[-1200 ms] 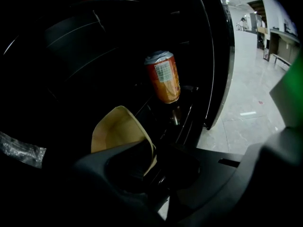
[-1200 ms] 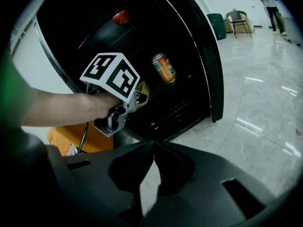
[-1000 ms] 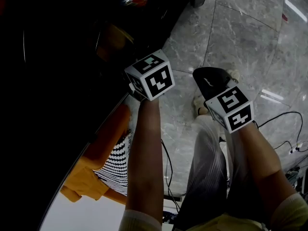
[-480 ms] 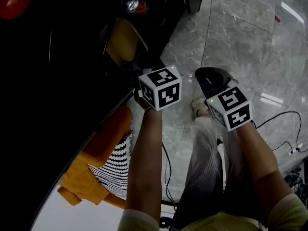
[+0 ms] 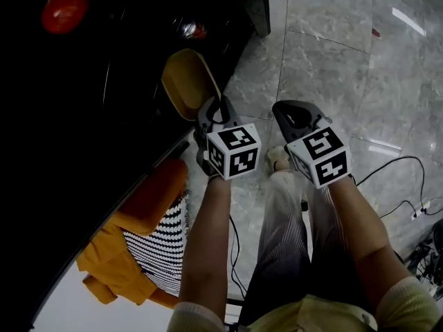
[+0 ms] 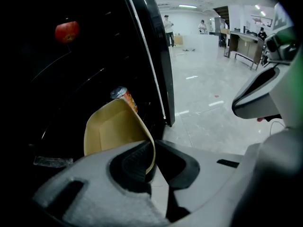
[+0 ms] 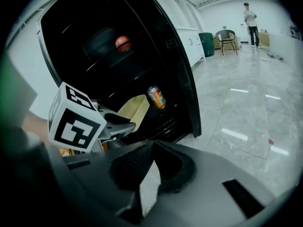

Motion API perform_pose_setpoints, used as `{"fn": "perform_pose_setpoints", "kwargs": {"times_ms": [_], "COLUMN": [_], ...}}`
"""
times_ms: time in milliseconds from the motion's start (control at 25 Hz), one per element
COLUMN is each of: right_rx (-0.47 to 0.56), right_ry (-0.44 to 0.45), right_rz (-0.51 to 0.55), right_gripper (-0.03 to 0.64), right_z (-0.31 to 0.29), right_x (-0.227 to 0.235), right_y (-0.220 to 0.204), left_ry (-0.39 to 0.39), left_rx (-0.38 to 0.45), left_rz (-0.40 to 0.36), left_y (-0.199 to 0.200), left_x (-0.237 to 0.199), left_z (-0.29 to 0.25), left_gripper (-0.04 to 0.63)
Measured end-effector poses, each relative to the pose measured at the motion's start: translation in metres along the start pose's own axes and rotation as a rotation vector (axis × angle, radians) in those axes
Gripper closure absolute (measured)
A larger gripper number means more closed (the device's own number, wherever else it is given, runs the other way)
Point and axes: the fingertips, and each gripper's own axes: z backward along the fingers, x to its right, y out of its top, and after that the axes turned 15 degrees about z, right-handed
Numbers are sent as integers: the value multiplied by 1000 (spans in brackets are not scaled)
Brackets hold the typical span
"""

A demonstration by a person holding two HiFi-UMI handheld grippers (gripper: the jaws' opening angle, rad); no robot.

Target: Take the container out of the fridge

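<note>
Head view: my left gripper holds the tan container at its 11 o'clock, by the dark fridge's edge.
Left gripper view: jaws pinched on the container's rim; can beyond it at 12 o'clock.
Right gripper view: my right gripper, jaws together, nothing between.

Floor lies open right of the fridge wall; a can stands behind the container.

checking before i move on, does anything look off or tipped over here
The container is pinched by one rim in the left claw, so it hangs tipped on edge and looks empty. Behind it a can seems to lean askew in the fridge. No spill shows.
</note>
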Motion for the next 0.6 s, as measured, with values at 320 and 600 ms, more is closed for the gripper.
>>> {"fn": "perform_pose_setpoints", "kwargs": {"times_ms": [320, 600], "right_rx": [-10, 8], "right_ry": [-10, -43], "right_rz": [37, 37], "right_gripper": [589, 589], "right_z": [45, 81], "right_x": [-9, -3], "right_y": [22, 45], "left_ry": [-60, -99], "left_rx": [2, 10], "left_rz": [-12, -93], "left_y": [11, 20], "left_x": [34, 59], "left_z": [41, 76], "left_gripper": [554, 554]}}
